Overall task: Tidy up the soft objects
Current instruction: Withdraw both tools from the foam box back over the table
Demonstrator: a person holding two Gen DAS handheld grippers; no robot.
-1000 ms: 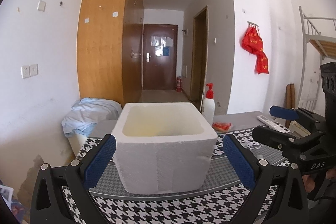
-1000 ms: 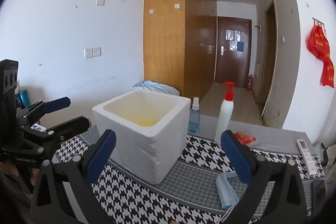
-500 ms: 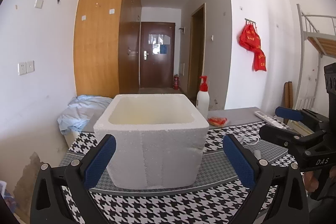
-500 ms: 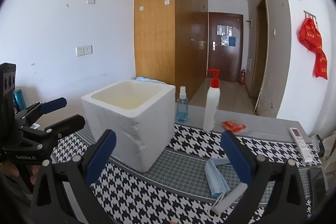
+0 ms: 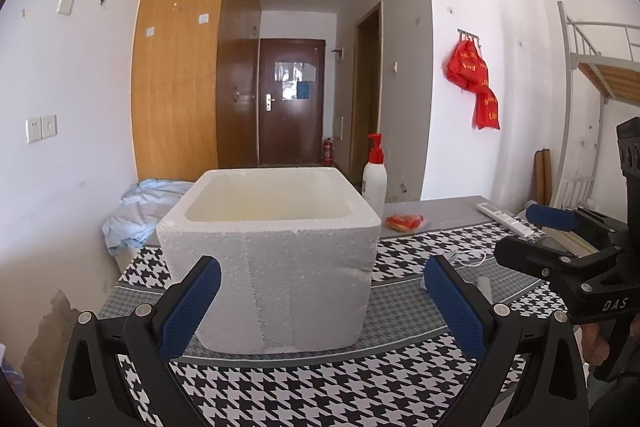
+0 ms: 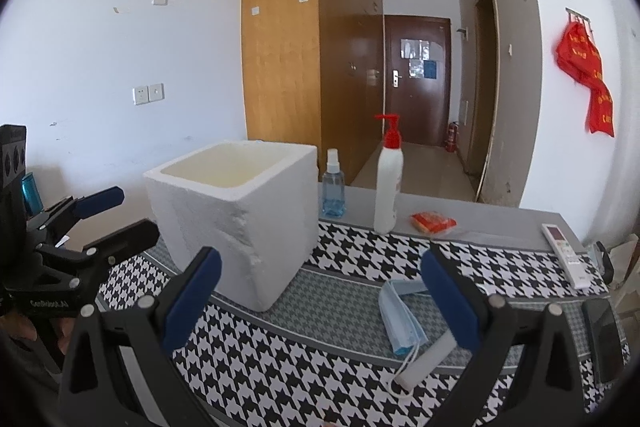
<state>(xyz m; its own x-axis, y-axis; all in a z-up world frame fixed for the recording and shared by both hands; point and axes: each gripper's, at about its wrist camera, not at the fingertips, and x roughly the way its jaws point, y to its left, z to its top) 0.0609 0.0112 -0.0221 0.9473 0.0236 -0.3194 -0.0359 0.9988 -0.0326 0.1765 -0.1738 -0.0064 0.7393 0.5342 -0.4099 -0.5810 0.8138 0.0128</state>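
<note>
Both cameras have sunk lower; right gripper (image 6: 320, 295) and left gripper (image 5: 322, 301) gape empty; face mask (image 6: 400, 321) at five o'clock of foam box (image 6: 236, 219) looks next.

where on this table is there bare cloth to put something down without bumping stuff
Bare houndstooth cloth lies between the foam box, the bottles behind it and the blue face mask; more lies in front of the box. Crowded: around the mask and white tube, and the far-right edge by the remote.

The left gripper (image 5: 322, 301) hangs level with its blue-padded fingers (image 5: 191, 305) spread wide, holding nothing. The right gripper (image 6: 320, 301) is likewise wide apart and unloaded.
</note>
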